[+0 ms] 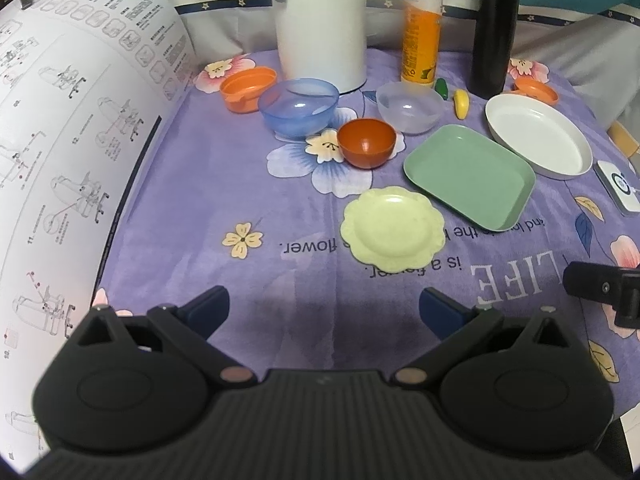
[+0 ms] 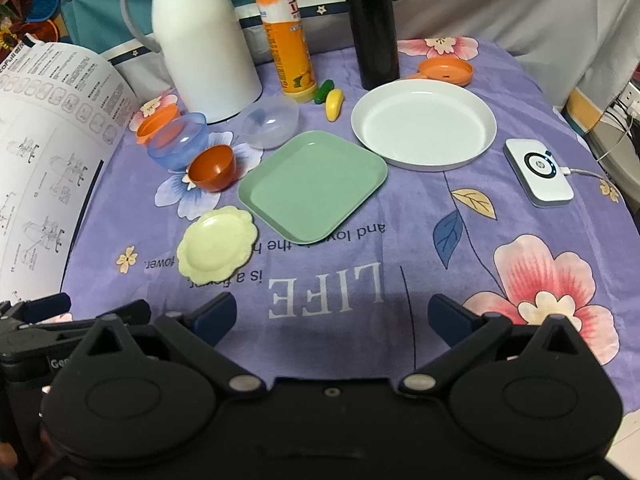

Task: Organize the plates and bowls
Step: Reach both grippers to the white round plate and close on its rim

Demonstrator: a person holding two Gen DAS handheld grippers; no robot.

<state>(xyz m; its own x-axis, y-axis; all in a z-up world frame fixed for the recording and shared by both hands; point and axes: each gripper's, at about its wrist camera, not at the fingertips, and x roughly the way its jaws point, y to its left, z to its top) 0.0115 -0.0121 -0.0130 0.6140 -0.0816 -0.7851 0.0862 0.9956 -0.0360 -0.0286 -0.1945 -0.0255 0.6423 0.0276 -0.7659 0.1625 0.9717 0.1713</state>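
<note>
Only right wrist shows charger cable (image 2: 582,172) — left gripper (image 1: 324,310), right gripper (image 2: 332,316) gape, empty.

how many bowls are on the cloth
3: blue bowl left near the white jug, clear bowl beside the orange bottle, brown-red bowl in front of them.

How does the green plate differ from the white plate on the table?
The green plate is squarish with rounded corners; the white plate is round. The green plate looks smaller and lies nearer the grippers; the white plate lies farther back, by the black flask. Both sit upright, empty and unstacked on the purple cloth.
</note>
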